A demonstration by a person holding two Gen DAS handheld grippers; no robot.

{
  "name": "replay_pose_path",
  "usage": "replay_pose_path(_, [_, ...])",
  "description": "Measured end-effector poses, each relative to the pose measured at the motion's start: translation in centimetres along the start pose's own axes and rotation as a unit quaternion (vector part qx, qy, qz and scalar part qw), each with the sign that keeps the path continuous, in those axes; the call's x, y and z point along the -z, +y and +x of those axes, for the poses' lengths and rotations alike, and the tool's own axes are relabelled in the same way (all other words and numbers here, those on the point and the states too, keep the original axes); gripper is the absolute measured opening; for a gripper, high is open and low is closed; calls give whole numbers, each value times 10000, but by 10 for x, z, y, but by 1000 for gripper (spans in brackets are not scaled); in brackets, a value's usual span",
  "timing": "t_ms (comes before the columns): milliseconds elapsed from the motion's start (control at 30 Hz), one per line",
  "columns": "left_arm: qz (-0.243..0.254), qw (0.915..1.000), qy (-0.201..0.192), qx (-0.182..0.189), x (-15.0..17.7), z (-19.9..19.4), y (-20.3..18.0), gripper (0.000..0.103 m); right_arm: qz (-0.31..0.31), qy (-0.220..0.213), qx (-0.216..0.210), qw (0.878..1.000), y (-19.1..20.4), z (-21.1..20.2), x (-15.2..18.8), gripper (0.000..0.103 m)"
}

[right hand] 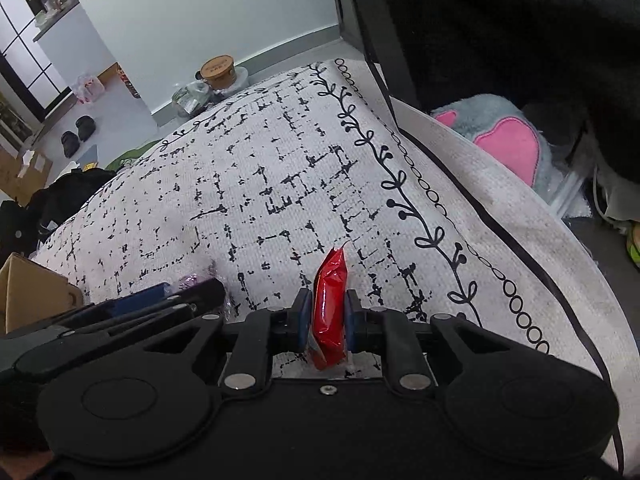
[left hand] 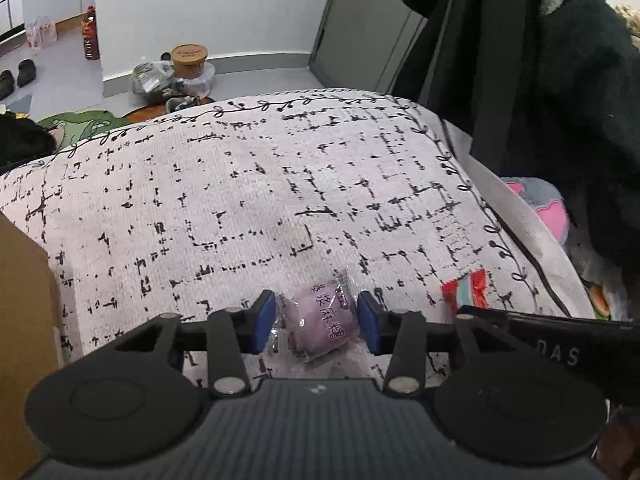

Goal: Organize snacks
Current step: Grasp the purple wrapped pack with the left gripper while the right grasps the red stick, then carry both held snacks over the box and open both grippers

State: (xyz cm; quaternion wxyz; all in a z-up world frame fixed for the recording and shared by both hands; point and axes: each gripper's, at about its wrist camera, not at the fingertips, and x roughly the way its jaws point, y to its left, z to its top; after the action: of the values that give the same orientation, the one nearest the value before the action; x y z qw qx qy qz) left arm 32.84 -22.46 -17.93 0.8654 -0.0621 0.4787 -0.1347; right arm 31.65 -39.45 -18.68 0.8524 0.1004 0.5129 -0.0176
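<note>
While both grippers point down at a white cloth (left hand: pixel 240 200) with black markings, the left gripper (left hand: pixel 317 322) holds a purple wrapped snack (left hand: pixel 316 320) between partly open blue pads. Just to its right, the right gripper (right hand: pixel 328 322) is closed tight on a red snack packet (right hand: pixel 330 304), standing upright.

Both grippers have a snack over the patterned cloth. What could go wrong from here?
1. The purple snack sits between the left gripper's blue fingers in crinkly clear wrap; it may slip out.
2. The right gripper pinches the red packet hard, possibly crushing it.
3. The grippers are close together and might collide.
</note>
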Motion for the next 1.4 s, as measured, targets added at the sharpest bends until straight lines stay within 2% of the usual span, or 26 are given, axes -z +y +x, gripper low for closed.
replay_pose_path(133, [-33, 9999, 13, 130, 3, -8, 0, 33, 19, -80, 5, 10000, 3, -6, -3, 17])
replay_pose_path(267, [-3, 9997, -21, 242, 6, -19, -1, 31, -44, -165, 29, 9998, 9, -14, -4, 17])
replay_pose_path(467, [-11, 9996, -104, 265, 9, -37, 3, 30, -104, -277, 67, 9995, 22, -26, -3, 17])
replay_pose_path(1133, [-308, 9952, -854, 358, 0, -107, 31, 30, -358, -794, 162, 9961, 71, -79, -3, 17])
replay_pose_path(1400, [-408, 9925, -1093, 360, 4, -133, 46, 30, -455, -939, 66, 9945, 96, -93, 4, 17])
